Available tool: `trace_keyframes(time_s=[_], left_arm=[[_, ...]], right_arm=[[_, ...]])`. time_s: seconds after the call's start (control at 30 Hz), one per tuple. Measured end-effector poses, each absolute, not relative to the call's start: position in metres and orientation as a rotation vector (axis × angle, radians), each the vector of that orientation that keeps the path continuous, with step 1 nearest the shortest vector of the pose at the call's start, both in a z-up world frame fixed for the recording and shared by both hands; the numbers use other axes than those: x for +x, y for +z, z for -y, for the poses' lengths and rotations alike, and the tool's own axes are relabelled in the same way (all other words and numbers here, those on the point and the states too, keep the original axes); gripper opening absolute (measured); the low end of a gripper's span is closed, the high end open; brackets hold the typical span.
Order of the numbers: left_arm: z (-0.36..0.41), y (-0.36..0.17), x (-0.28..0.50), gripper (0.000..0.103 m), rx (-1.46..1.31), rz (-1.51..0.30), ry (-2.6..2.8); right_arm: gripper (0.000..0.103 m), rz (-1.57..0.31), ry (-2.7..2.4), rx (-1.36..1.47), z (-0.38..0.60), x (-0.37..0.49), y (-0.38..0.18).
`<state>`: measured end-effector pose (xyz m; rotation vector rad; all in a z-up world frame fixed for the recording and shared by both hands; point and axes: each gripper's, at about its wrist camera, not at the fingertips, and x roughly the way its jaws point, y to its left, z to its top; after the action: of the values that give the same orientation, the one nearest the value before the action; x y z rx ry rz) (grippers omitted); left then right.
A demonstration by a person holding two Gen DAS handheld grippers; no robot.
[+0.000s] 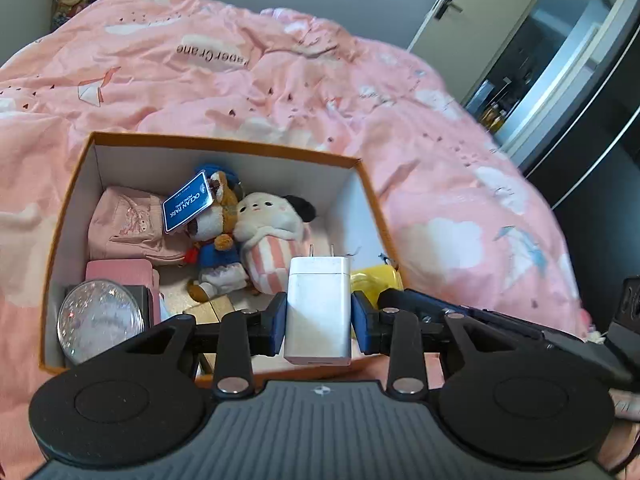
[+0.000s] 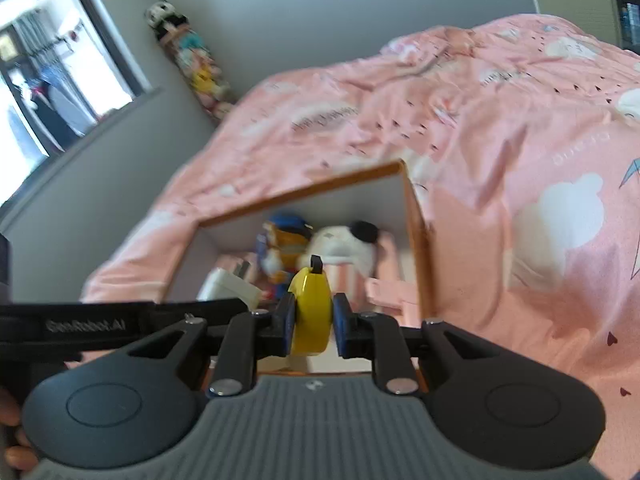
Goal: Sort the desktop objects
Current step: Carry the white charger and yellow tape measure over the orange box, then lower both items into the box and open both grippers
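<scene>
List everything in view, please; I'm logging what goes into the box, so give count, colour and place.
Box: 1, orange rim, white inside, on the bed.
Charger: 1, white, prongs forward, between the left gripper's fingers, over the box.
Tape measure: 1, yellow, between the right gripper's fingers, over the box.
Plush toys: 2 in the box; brown one in blue, white one with black ear.
Tag: 1, blue, on the brown plush.
Pink pouch: 1, box's left side.
Glitter globe: 1, clear, box's near-left corner.
Duvet: 1, pink, covering the bed.
Plush stack: several, mixed colours, wall corner.
Door: 1, white, open.
Left gripper: black, blue pads.
Right gripper: black, blue pads.
</scene>
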<state>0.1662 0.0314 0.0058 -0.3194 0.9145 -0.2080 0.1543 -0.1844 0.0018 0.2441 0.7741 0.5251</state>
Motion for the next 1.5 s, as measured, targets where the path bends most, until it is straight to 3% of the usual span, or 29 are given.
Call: trace_keyframes(time_s=[0.53, 1.0, 1.5], left_arm=[[-0.018, -0.050, 0.210, 0.038, -0.183, -1.118, -0.097], [-0.011, -0.053, 0.219, 0.038, -0.065, -1.177, -0.059], [-0.010, -0.052, 0.213, 0.038, -0.057, -1.177, -0.061]], right_arm=[[0.021, -0.960, 0.538, 0.107, 0.159, 0.205, -0.040], [0.021, -1.021, 0.621, -0.162, 0.134, 0.226, -0.041], [0.021, -1.027, 0.648, -0.230, 0.131, 0.219, -0.042]])
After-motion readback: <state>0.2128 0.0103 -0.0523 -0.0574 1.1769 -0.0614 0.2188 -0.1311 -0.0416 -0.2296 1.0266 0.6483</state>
